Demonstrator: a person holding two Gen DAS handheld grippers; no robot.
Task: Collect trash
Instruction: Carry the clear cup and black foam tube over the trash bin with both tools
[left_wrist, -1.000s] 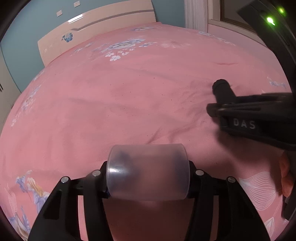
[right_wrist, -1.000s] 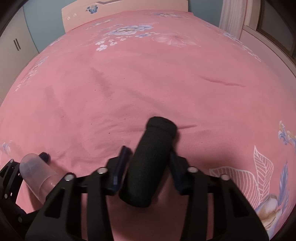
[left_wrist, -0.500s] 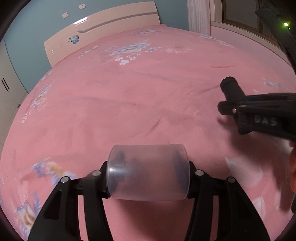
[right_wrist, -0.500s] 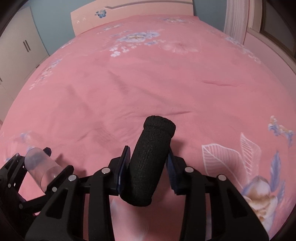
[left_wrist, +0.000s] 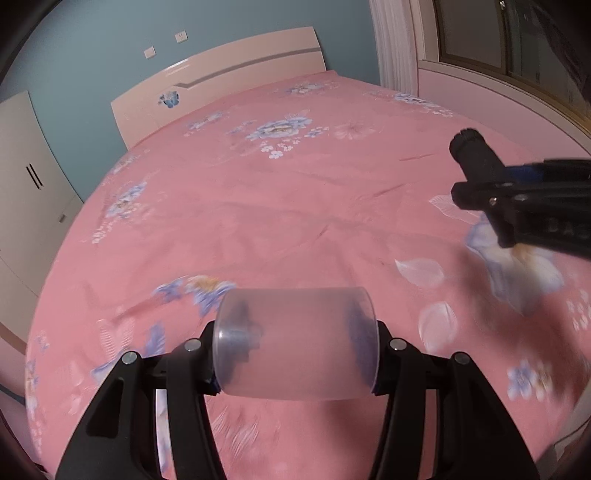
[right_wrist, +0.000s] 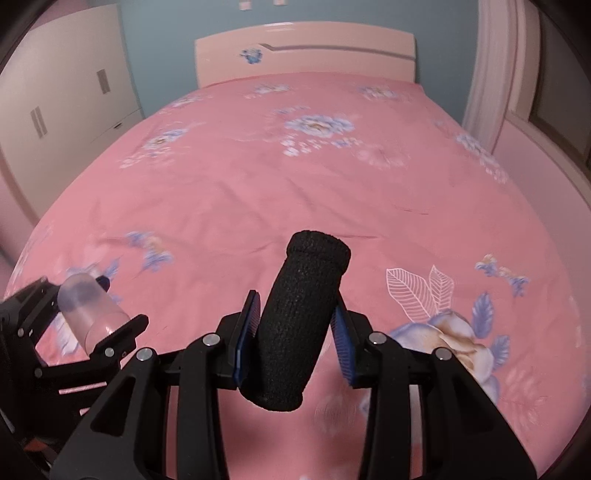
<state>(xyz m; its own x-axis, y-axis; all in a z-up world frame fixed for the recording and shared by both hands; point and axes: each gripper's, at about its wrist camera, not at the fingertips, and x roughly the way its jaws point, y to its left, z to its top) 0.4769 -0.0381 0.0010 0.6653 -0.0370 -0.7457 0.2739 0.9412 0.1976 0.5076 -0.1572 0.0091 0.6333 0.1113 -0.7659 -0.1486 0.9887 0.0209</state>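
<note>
While both tools hang above a pink floral bedspread (left_wrist: 229, 206), the left gripper (left_wrist: 295, 354) clamps one frosted plastic cup (left_wrist: 295, 343) sideways between its two fingers; the right gripper (right_wrist: 293, 336) pinches one black foam cylinder (right_wrist: 299, 317) between two blue pads (right_wrist: 245, 332); one headboard (right_wrist: 306, 51) stands beyond; two white wardrobe doors (right_wrist: 55, 107) at left.

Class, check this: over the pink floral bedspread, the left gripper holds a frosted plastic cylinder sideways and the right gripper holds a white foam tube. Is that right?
One detail is wrong. The foam tube in the right gripper is black, not white, as the right wrist view shows. The left gripper does hold the frosted plastic cylinder sideways over the pink floral bedspread.
</note>
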